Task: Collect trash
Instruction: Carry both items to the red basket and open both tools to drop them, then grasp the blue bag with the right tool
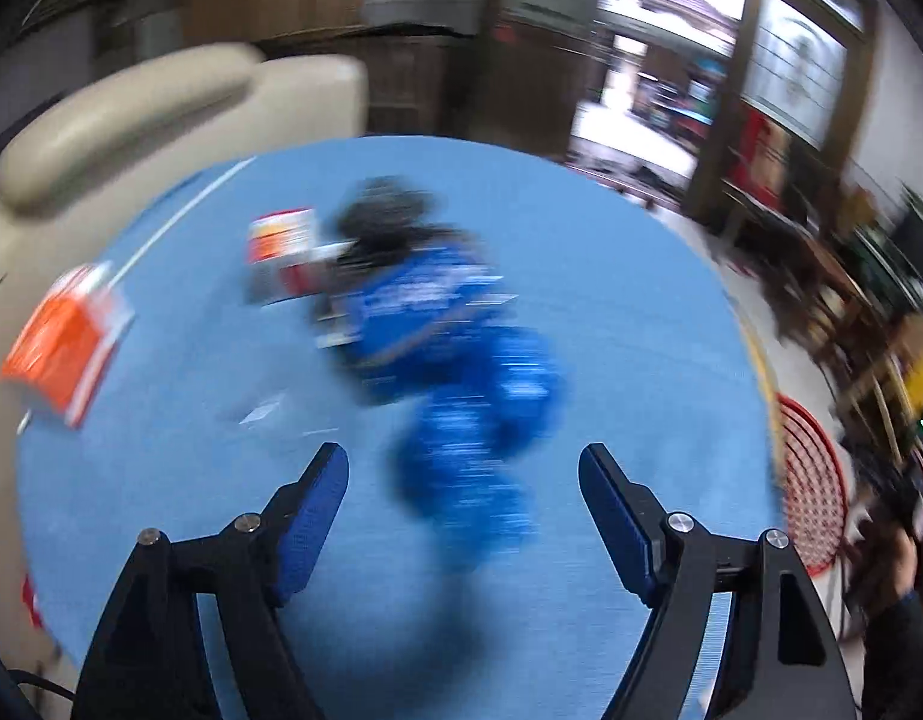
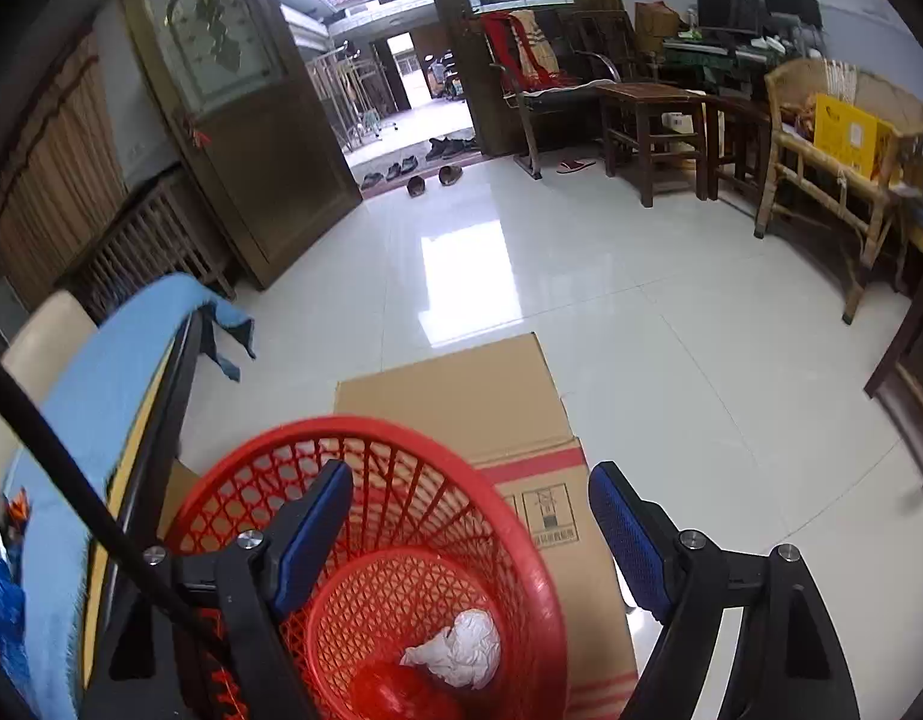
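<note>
Left gripper (image 1: 463, 474), jaws wide and empty, faces the blue wrapper (image 1: 455, 348) just ahead; right gripper (image 2: 470, 495), also wide, hangs over the red basket (image 2: 401, 516).

Daylight pours through the open doorway (image 2: 395, 78) and its upper panes, which blow out to white in both views. The right wrist view is sharp and evenly lit, with a bright rectangular glare on the glossy floor (image 2: 467, 276). The left wrist view is heavily motion-blurred: the blue wrapper (image 1: 455, 354) and orange packs (image 1: 65, 342) smear into streaks (only the fingers (image 1: 317, 516) stay crisp). Fisheye bending curves straight lines, and corners fall to black.
</note>
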Demonstrator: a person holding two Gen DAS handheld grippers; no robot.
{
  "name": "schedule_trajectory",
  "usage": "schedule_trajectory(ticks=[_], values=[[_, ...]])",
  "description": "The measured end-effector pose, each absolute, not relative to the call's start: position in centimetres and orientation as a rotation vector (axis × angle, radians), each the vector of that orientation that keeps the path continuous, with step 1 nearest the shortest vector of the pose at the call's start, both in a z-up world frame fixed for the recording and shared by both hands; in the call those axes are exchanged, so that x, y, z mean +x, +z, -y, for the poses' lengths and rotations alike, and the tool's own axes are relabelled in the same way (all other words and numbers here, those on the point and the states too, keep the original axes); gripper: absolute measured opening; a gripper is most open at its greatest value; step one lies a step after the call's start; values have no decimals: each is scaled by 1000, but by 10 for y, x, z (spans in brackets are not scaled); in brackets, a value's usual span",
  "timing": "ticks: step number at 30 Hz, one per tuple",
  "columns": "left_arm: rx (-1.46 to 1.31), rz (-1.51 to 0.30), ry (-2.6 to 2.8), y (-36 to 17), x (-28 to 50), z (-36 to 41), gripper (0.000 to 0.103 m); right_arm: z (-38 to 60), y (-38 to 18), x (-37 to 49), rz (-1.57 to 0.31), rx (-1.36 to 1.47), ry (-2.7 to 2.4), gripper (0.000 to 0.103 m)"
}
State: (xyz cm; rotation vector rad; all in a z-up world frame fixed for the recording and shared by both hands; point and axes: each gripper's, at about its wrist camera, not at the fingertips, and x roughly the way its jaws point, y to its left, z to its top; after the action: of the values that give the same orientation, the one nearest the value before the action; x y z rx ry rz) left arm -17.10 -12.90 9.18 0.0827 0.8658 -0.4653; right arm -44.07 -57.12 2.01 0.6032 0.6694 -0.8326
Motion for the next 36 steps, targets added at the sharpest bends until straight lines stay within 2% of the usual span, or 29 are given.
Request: schedule_trajectory(ticks=[3, 5, 7, 8, 14, 25, 33, 34, 35, 36], values=[[24, -884, -389, 82, -156, 86, 80, 562, 29, -448, -696, 575, -901, 83], [-6, -889, -364, 76, -152, 66, 80, 555, 43, -455, -670, 578, -911, 87], [-34, -901, -346, 68, -150, 52, 80, 538, 61, -452, -650, 545, -888, 102], [-45, -906, -342, 65, -148, 49, 80, 525, 71, -447, -643, 514, -855, 103], [-55, -907, -339, 54, -150, 31, 80, 429, 105, -370, -683, 449, -535, 103], [-51, -899, -304, 58, -157, 9, 80, 258, 88, -232, -804, 501, -107, 103], [-57, -899, -296, 58, -151, 7, 80, 220, 75, -175, -862, 456, -96, 103], [-55, -900, -296, 59, -149, 8, 80, 215, 69, -168, -880, 445, -89, 96], [-54, -899, -298, 60, -147, 10, 80, 212, 65, -166, -890, 437, -80, 84], [-52, -898, -299, 60, -146, 12, 80, 212, 62, -166, -902, 431, -69, 61]])
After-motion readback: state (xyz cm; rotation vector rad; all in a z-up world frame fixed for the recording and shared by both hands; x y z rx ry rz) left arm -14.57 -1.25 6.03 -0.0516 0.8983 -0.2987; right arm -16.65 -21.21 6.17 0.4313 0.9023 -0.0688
